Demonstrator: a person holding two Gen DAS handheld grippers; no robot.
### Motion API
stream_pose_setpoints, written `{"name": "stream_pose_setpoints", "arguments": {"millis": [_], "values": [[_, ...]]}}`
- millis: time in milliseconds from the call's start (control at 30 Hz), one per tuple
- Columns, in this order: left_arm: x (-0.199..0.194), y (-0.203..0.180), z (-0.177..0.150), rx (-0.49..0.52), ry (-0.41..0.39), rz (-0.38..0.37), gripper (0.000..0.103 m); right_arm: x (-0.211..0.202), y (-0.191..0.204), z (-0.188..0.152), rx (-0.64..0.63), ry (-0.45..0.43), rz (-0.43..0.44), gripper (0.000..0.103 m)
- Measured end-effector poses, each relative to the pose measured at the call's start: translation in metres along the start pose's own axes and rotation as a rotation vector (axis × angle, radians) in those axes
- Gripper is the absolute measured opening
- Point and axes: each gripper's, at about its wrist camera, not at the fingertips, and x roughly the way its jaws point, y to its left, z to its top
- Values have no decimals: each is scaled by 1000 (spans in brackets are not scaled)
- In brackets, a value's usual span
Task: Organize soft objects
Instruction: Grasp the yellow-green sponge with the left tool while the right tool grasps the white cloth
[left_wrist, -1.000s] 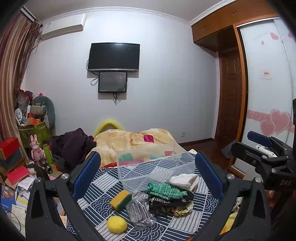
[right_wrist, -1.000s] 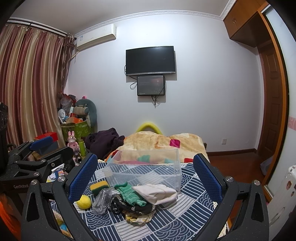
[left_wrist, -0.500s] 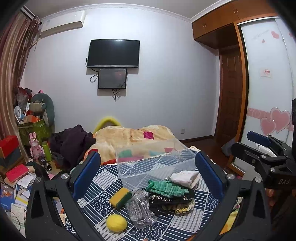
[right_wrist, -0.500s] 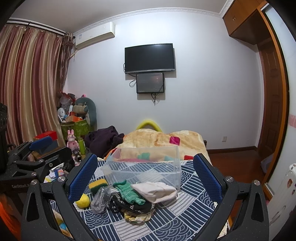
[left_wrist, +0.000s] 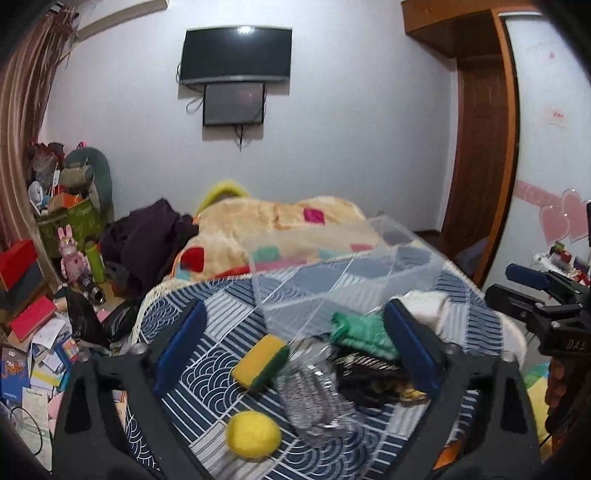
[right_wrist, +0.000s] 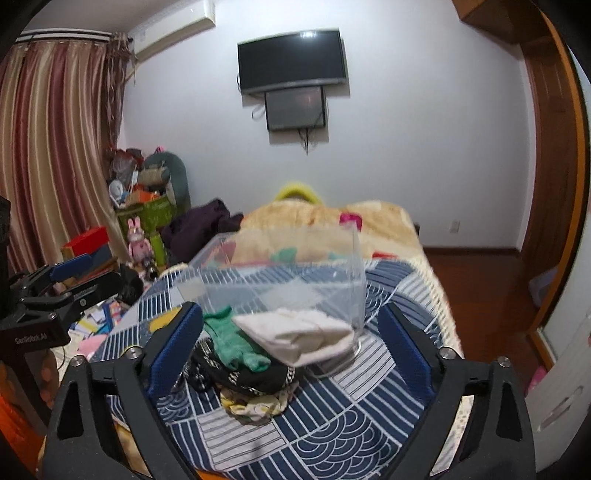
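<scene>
The right gripper (right_wrist: 290, 341) hovers over a bed, its 2 blue-padded fingers (right_wrist: 176, 345) spread wide with nothing between them. Below lies a blue and white patterned cover (right_wrist: 332, 421). On it sits a small heap: a folded white cloth (right_wrist: 299, 334) on top, a green knitted piece (right_wrist: 232, 341) beside it, dark fabric (right_wrist: 251, 376) underneath. Just behind stands a clear plastic bin (right_wrist: 280, 273). At the left edge, the left gripper (right_wrist: 55, 291) is partly visible.

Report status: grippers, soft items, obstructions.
Left hand-held gripper open, empty. Right hand-held gripper open, empty. Clothes pile and sponge outside clear bin. Nothing blocking.
</scene>
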Motion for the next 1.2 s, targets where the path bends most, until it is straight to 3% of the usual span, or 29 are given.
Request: {"name": "stream_pose_setpoints", "arguments": {"millis": [367, 533, 733, 800, 967, 1200], "values": [[74, 42, -29, -114, 228, 1, 63, 57, -16, -8, 36, 130, -7, 92], [95, 52, -45, -163, 318, -36, 47, 84, -28, -17, 101, 228, 32, 80], [90, 47, -46, -146, 306, -64, 35, 80, -31, -26, 139, 238, 73, 58], [86, 44, -45, -131, 298, -67, 32, 80, -37, -25, 151, 239, 85, 39], [68, 37, -36, -96, 254, -74, 30, 72, -46, -24, 181, 226, 103, 15], [33, 32, -12, -64, 152, -90, 30, 46, -39, -11, 151, 159, 96, 11]]}}
